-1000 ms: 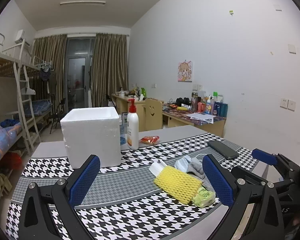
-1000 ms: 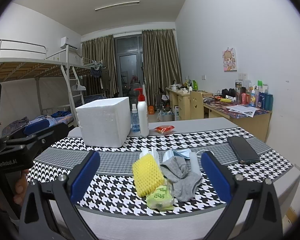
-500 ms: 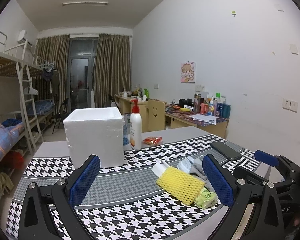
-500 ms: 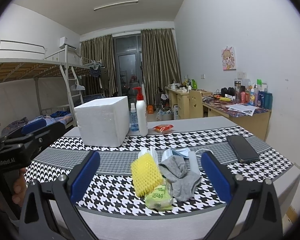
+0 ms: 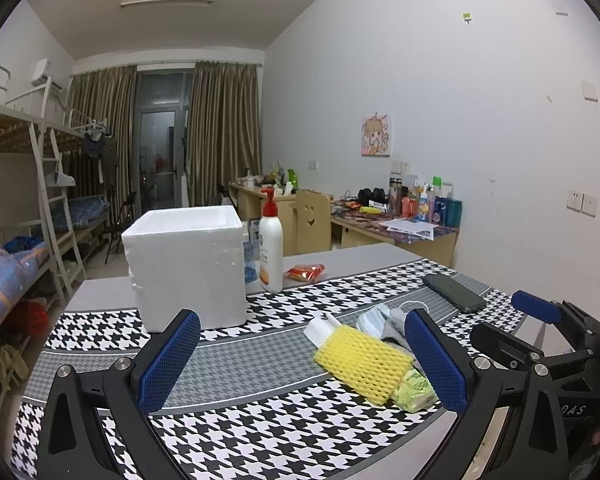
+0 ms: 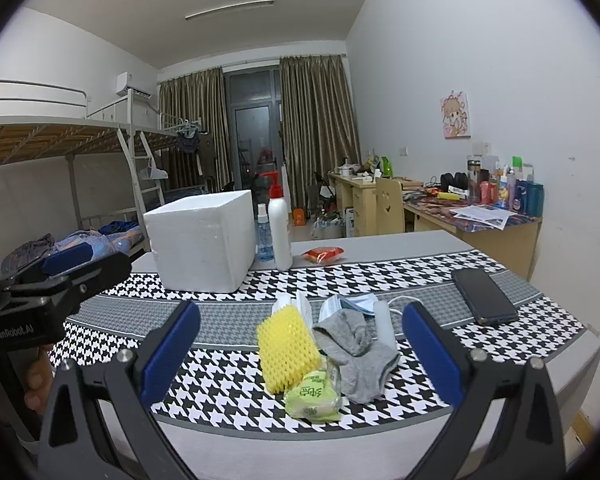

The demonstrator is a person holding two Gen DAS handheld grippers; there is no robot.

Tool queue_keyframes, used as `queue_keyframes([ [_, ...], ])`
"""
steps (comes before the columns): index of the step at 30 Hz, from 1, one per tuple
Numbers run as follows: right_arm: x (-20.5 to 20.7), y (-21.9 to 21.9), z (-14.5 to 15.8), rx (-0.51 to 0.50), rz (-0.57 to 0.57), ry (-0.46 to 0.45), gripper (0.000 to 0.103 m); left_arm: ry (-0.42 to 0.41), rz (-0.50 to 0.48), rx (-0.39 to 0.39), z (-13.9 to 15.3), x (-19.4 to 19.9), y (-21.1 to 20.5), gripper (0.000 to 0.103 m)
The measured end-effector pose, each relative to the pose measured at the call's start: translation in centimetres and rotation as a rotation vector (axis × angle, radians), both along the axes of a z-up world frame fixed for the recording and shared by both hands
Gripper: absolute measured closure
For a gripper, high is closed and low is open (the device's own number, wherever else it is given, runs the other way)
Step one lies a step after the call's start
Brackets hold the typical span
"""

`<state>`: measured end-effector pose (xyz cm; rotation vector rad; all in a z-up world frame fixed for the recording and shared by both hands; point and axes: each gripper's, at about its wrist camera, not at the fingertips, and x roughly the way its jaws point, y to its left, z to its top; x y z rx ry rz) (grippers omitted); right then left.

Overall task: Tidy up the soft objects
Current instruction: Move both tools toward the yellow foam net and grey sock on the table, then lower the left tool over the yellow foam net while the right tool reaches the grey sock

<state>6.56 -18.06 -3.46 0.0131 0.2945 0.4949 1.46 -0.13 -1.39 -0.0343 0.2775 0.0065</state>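
A pile of soft things lies near the table's front edge: a yellow foam net sleeve (image 6: 286,350), a grey sock (image 6: 356,350), a green tissue pack (image 6: 312,396), a blue face mask (image 6: 350,304) and white foam pieces (image 6: 296,302). The sleeve (image 5: 364,362) and tissue pack (image 5: 414,390) also show in the left wrist view. A white styrofoam box (image 6: 204,240) stands behind. My right gripper (image 6: 300,352) is open and empty, in front of the pile. My left gripper (image 5: 300,356) is open and empty, left of the pile.
A white pump bottle (image 6: 280,232), a small clear spray bottle (image 6: 263,240) and a red snack packet (image 6: 324,255) stand beside the box. A black phone (image 6: 483,296) lies at the right on the houndstooth cloth (image 6: 220,384). Desks and bunk beds stand behind.
Both grippers have drifted slightly; the pile sits a little lower and closer in both views. Nothing was grasped or moved on the table.
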Motion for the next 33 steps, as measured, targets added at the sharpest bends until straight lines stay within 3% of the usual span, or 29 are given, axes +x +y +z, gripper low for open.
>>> queue_keyframes([
  [11, 1.5, 0.1, 0.0, -0.008, -0.002, 0.023, 0.001, 0.034, 0.008, -0.010, -0.7, 1.6, 0.0, 0.001],
  [33, 5.7, -1.1, -2.5, -0.070, -0.047, 0.140, 0.001, 0.196, -0.019, -0.050, -3.7, 7.1, -2.0, 0.001],
])
